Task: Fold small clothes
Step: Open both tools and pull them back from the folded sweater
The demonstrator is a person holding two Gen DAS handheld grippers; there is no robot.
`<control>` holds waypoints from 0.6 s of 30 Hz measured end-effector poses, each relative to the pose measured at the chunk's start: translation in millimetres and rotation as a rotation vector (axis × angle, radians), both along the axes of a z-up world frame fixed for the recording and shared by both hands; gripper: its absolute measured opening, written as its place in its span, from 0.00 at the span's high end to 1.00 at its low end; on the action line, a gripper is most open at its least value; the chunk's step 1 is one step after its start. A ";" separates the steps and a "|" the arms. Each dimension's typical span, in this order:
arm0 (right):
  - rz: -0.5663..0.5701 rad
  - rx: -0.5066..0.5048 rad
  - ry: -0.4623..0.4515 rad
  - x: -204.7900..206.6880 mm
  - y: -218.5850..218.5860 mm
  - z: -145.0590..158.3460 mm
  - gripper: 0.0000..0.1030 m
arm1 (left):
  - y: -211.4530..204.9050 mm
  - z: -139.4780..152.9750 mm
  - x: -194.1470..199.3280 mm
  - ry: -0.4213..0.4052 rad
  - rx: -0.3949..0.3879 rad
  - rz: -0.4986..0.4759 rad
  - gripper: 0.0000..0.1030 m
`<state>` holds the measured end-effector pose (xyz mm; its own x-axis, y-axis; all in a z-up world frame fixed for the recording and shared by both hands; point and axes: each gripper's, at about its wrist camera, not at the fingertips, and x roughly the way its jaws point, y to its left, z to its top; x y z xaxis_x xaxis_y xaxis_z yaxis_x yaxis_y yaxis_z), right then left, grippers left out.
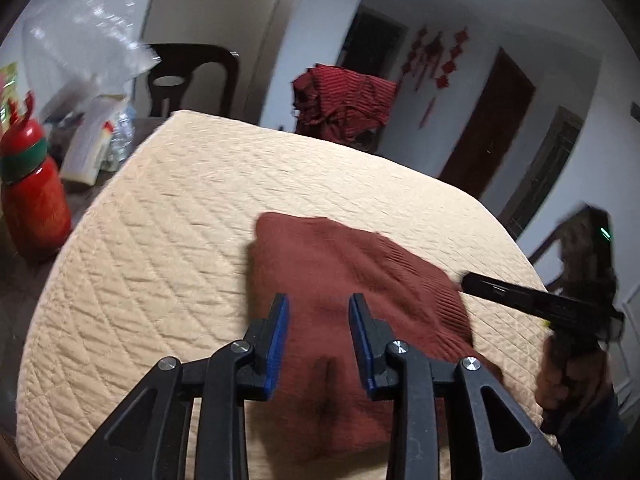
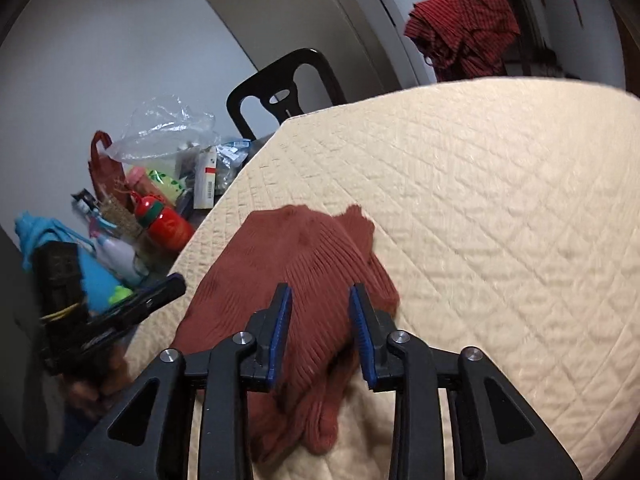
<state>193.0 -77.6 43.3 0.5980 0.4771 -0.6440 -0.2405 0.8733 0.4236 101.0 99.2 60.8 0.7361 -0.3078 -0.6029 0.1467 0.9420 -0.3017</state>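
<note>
In the left wrist view, the left gripper [image 1: 318, 320] hangs over a rust-red knitted garment [image 1: 360, 280] that lies on a cream quilted pad [image 1: 160, 220] covering the tabletop. Its blue-padded fingers [image 1: 278, 344] stand apart with a gap between them, and nothing is pinched there; the garment shows through the gap below. The garment lies in a rough folded heap toward the near edge of the pad. At the right, the right gripper [image 1: 466, 280] reaches in with its tip at the garment's ribbed edge, held by a hand [image 1: 568, 372]. A red bottle [image 1: 34, 200] stands off the pad at the left, with a dark chair [image 1: 192, 76] behind. In the right wrist view, the right gripper [image 2: 320, 312] hovers over the same garment [image 2: 280, 272], its fingers [image 2: 362, 340] parted and not squeezing the cloth, which is bunched beneath them at the near-left corner of the pad [image 2: 480, 200]. The left gripper [image 2: 172, 284] shows at the left, beside clutter and the bottle [image 2: 166, 222].
</note>
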 end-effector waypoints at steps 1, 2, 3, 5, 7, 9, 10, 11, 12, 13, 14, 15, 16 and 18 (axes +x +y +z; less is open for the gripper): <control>0.003 -0.044 0.013 7.3 3.9 -6.5 0.77 | -6.8 -2.0 1.1 0.001 0.017 -0.016 0.67; 0.006 -0.071 0.025 13.4 6.3 -11.6 0.77 | -11.0 -6.8 4.8 0.016 0.040 -0.023 0.67; 0.002 -0.099 0.054 20.4 6.1 -21.2 0.77 | -12.6 -13.4 9.9 0.042 0.058 -0.026 0.67; -0.006 -0.073 0.072 24.2 -0.2 -26.8 0.77 | -15.0 -22.8 11.3 0.047 0.079 -0.024 0.67; -0.017 -0.092 0.056 15.8 -0.3 -15.9 0.77 | -14.8 -17.1 6.4 0.041 0.085 -0.015 0.67; 0.005 -0.104 0.009 -1.8 2.9 -0.3 0.77 | -11.3 -8.4 -4.0 0.025 0.062 -0.007 0.67; 0.024 -0.100 -0.016 -13.4 4.9 7.3 0.77 | -10.9 -5.2 -9.4 0.013 0.063 -0.001 0.67; 0.046 -0.098 -0.035 -26.0 8.6 13.2 0.77 | -11.2 -2.9 -16.2 0.004 0.066 0.003 0.67; 0.075 -0.102 -0.050 -39.3 13.0 16.8 0.77 | -11.6 -1.8 -23.4 0.000 0.064 0.005 0.67; 0.097 -0.112 -0.058 -48.6 18.1 18.3 0.77 | -12.6 -1.9 -29.2 0.001 0.059 0.003 0.67; 0.123 -0.125 -0.068 -59.4 24.3 18.3 0.77 | -14.5 -2.5 -33.6 0.002 0.058 0.000 0.67; 0.144 -0.133 -0.070 -67.6 28.6 16.1 0.77 | -16.9 -4.1 -38.3 0.001 0.062 -0.004 0.67; 0.164 -0.147 -0.063 -73.1 33.5 11.0 0.78 | -19.1 -6.3 -40.7 0.006 0.064 -0.008 0.67; 0.164 -0.230 -0.035 -74.1 40.7 -6.4 0.89 | -23.9 -16.8 -38.4 0.039 0.067 -0.018 0.67</control>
